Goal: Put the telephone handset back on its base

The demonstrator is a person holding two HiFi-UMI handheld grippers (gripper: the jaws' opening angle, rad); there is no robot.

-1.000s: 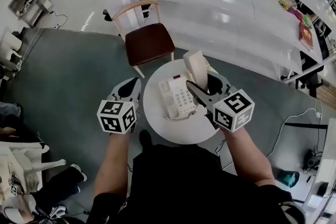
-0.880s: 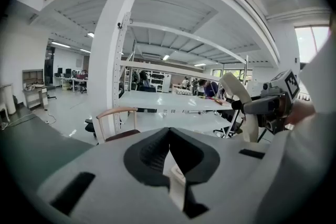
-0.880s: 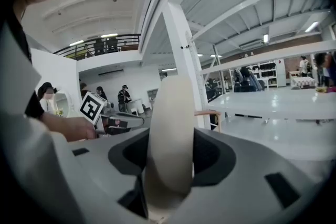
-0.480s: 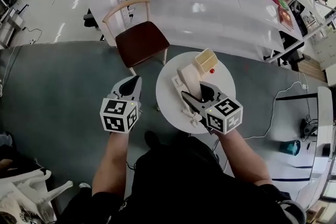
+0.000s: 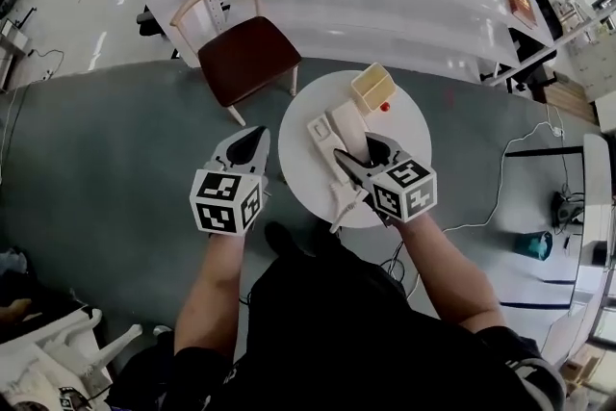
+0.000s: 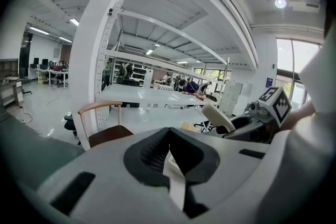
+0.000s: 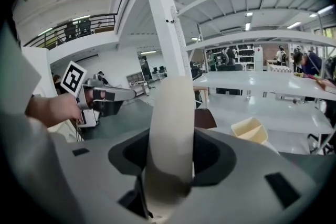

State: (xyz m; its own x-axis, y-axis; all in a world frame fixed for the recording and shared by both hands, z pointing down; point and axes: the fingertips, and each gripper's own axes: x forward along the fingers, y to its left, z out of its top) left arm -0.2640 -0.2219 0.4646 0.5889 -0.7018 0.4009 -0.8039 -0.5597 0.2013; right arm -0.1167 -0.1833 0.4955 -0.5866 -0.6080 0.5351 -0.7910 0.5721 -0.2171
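1. Two hand-held grippers are in the head view, each with a marker cube facing the camera, above a round white table (image 5: 404, 125) that stands on a grey floor.
2. The right gripper (image 5: 361, 154) has its jaws clamped on a cream telephone handset (image 7: 170, 128). The handset fills the gap between the pads and rises steeply out of them.
3. In the head view the handset slants up and away from the jaws. It is over the middle of the table and just above the telephone base (image 5: 318, 128), which it partly covers.
4. Whether the handset touches the base cannot be told.
5. A pale cord (image 5: 342, 205) trails from under the right gripper to the table's near edge.
6. The left gripper (image 5: 252, 141) has its jaws drawn together, pads meeting at the tips, with nothing gripped. It is held just left of the table's rim, over the floor.
7. On the far side of the table sits an open cream box (image 5: 371, 87), with a small red thing (image 5: 386, 107) close beside it.
8. A wooden chair (image 5: 245, 58) with a dark brown seat stands beyond the table to the left.
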